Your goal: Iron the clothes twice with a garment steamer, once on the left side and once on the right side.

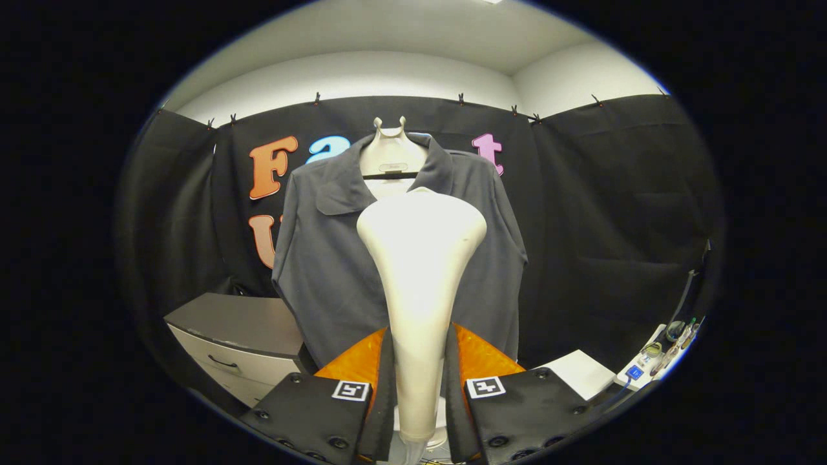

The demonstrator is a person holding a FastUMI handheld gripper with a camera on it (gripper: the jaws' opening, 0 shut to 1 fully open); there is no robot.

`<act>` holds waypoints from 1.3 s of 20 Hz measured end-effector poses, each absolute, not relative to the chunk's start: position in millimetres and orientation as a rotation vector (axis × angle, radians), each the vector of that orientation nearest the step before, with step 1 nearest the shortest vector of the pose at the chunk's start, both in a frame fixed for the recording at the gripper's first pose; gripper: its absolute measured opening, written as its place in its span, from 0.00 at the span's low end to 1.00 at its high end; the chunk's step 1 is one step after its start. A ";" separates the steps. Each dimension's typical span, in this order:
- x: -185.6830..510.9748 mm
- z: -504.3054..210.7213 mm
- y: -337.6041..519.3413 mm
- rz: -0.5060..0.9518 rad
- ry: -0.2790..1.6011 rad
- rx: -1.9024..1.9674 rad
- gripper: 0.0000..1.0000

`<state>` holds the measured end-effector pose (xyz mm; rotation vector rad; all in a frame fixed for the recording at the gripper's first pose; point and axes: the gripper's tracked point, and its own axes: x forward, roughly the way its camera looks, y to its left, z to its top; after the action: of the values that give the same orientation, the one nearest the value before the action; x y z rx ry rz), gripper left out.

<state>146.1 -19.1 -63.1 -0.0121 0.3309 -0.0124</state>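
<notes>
I have the claw (pixel 418 387) clenched on the garment steamer (pixel 420 284), both fingers pressing its handle, head upright. The grey shirt (pixel 323 271) hangs on a hanger (pixel 390 152) just beyond it, a drawer cabinet (pixel 239 336) beside the shirt.

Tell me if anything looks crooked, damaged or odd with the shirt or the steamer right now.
Nothing stands out. The grey shirt hangs straight on its hanger, collar open. The steamer stands upright in the claw, both fingers pressed on its handle.
</notes>
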 end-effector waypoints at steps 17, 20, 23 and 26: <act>98.0 -35.3 31.5 -0.077 0.282 0.029 0.41; 94.3 -31.4 33.3 -0.082 0.274 0.004 0.41; 94.2 -29.6 37.7 -0.076 0.272 0.011 0.41; 95.0 -28.6 35.6 -0.077 0.267 0.011 0.41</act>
<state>95.0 35.6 -28.6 0.0114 0.2673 -0.0773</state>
